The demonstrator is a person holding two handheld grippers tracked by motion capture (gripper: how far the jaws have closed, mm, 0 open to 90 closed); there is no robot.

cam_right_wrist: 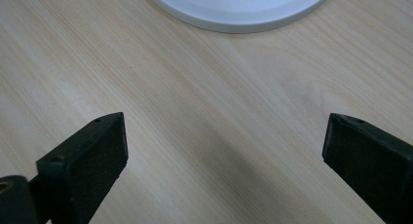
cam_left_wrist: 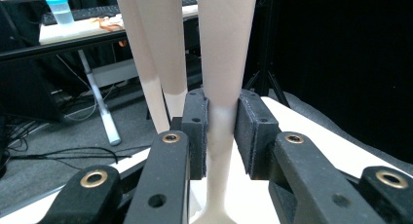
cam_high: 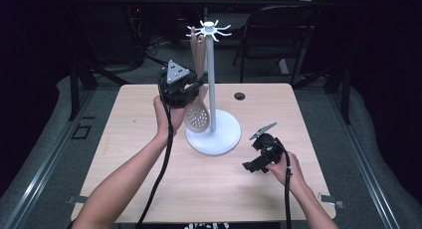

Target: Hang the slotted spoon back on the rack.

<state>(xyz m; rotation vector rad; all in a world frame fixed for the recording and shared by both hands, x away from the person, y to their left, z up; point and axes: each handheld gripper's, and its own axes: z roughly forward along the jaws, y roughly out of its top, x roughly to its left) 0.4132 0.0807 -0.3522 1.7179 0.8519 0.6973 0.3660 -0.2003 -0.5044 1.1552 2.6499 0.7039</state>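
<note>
A white utensil stand (cam_high: 211,64) rises from a round base (cam_high: 215,137) in the middle of the table. A beige slotted spoon (cam_high: 197,117) hangs beside its pole, head down. My left gripper (cam_high: 195,84) is raised at the pole's left and is shut on the spoon's handle (cam_left_wrist: 221,63); in the left gripper view both pads (cam_left_wrist: 197,131) press on it. Two more beige handles (cam_left_wrist: 163,39) hang just behind. My right gripper (cam_high: 250,165) rests low over the table to the right of the base, open, with bare wood between its fingers (cam_right_wrist: 92,156).
The stand's base edge (cam_right_wrist: 238,14) lies just ahead of my right gripper. The wooden table (cam_high: 149,179) has a cable hole (cam_high: 240,96) at the back. A dark folding chair (cam_high: 278,35) stands behind the table, and a cable trails from each gripper toward the front.
</note>
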